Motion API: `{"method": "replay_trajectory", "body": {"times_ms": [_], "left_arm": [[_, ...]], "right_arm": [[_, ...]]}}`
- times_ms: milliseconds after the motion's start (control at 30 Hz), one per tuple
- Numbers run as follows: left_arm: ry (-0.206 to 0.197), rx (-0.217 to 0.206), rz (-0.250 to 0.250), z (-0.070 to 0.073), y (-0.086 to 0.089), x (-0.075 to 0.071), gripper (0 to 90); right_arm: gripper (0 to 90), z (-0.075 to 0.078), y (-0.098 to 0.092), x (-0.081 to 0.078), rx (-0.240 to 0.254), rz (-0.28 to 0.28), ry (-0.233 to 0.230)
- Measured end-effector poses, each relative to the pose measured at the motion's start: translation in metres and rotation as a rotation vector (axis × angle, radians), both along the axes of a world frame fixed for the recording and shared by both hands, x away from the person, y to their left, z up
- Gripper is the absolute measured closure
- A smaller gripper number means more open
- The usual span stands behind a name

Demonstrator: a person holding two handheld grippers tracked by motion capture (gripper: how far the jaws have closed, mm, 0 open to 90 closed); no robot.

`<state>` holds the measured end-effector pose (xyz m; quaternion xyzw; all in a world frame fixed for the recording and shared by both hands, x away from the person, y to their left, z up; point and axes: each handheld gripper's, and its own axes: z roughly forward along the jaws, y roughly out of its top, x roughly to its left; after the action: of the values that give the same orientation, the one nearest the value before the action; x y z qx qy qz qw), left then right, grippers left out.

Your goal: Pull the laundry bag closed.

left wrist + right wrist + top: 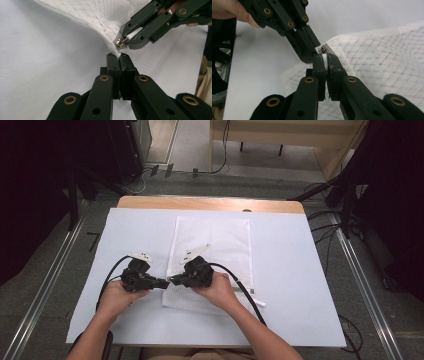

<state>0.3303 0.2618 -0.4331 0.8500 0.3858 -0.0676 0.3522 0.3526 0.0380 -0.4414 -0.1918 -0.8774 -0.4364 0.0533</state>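
Observation:
A white mesh bag (215,245) lies flat on the table, with its near left edge lifted. My left gripper (166,283) comes in from the left, shut on the fabric edge of the bag (110,20) just below the zip end. My right gripper (172,280) meets it tip to tip from the right. In the left gripper view the right gripper (125,40) is shut on the white zip pull tab (133,33), with the metal slider (120,43) poking out past its tips. In the right gripper view my own jaws (323,56) pinch that tab beside the left gripper (312,50).
A white sheet (300,285) covers the wooden table (210,202). Black cables trail from both grippers across the sheet towards the person. Floor rails run along both sides of the table, and loose cables lie on the floor at the right.

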Motion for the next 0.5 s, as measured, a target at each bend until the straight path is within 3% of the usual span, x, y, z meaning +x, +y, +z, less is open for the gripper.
{"method": "replay_trajectory", "body": {"times_ms": [200, 300, 500], "left_arm": [[0.000, -0.008, 0.008, 0.0012, 0.0020, -0.0008, 89.7], [-0.006, -0.015, 0.006, 0.0027, 0.0039, -0.0012, 89.7], [-0.012, -0.008, -0.015, 0.0014, -0.0010, -0.0017, 89.6]], "right_arm": [[88.5, -0.0027, -0.0020, -0.0002, -0.008, 0.008, 0.006], [88.7, -0.0015, -0.0033, -0.0039, -0.009, 0.001, -0.023], [88.1, -0.0017, -0.0050, -0.0027, 0.023, 0.008, -0.012]]}}
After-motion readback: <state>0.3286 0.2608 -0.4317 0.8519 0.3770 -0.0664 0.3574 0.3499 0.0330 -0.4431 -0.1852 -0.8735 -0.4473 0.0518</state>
